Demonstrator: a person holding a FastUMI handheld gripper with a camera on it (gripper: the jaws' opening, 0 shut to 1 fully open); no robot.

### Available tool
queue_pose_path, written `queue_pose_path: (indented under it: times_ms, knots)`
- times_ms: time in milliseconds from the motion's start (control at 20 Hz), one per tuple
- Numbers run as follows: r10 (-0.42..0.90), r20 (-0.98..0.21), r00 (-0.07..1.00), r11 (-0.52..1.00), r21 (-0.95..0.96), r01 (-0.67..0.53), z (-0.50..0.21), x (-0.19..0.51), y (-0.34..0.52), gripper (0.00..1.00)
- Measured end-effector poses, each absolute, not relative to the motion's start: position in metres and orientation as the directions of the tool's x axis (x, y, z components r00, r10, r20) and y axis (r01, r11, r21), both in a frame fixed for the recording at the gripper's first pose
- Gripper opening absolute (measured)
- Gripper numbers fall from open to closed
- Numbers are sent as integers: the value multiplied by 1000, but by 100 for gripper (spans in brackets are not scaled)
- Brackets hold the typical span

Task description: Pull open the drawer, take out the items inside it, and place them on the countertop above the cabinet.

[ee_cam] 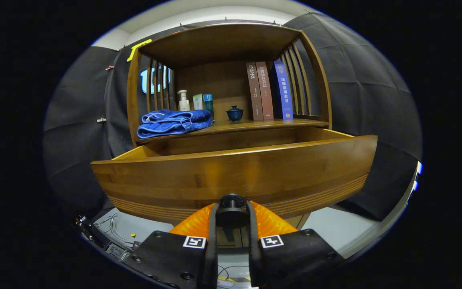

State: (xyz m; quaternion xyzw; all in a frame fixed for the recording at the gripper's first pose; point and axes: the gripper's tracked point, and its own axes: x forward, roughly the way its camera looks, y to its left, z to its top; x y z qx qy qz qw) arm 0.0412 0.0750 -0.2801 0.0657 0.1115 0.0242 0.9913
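The drawer (235, 172) stood pulled out from the cabinet (231, 40), its front panel directly ahead of the fingers; its interior was hidden behind the panel, so its contents could not be determined. The gripper (232, 216) was closed on the knob (231, 202), with one finger (199, 224) pressing on each side of it. Above the drawer, at 12 o'clock from the knob, lay the countertop (255, 125). On it, at 11 o'clock, a folded towel (173, 122) rested at the front edge. Behind the towel stood a pump bottle (183, 100), a carton (197, 101) and a teal bottle (208, 102), close together. A lidded cup (235, 113) stood near the middle of the countertop. At 1 o'clock, three books (269, 90) stood upright, touching one another, beside the slatted side wall. The cabinet rested on a pale surface (327, 224). Below the drawer, at 8 o'clock from the knob, loose cables (112, 228) lay on that surface. Dark cloth (367, 92) enclosed the booth behind the cabinet.
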Motion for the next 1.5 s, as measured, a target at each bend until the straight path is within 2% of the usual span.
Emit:
queue_pose_path:
  times_ms: [550, 700, 950, 1200, 1350, 1500]
  knots:
    - [72, -224, 972, 991, 127, -44, -289, 23, 74, 36]
    - [81, -221, 972, 987, 153, -47, -287, 20, 71, 47]
    - [84, -256, 963, 985, 165, -42, -264, 8, 61, 99]
    - [67, -294, 953, 993, 117, -33, -201, 2, 45, 99]
    - [59, -300, 952, 994, 106, -28, -162, 23, 43, 99]
    - [40, -358, 933, 994, 109, 0, -154, 60, 44, 99]
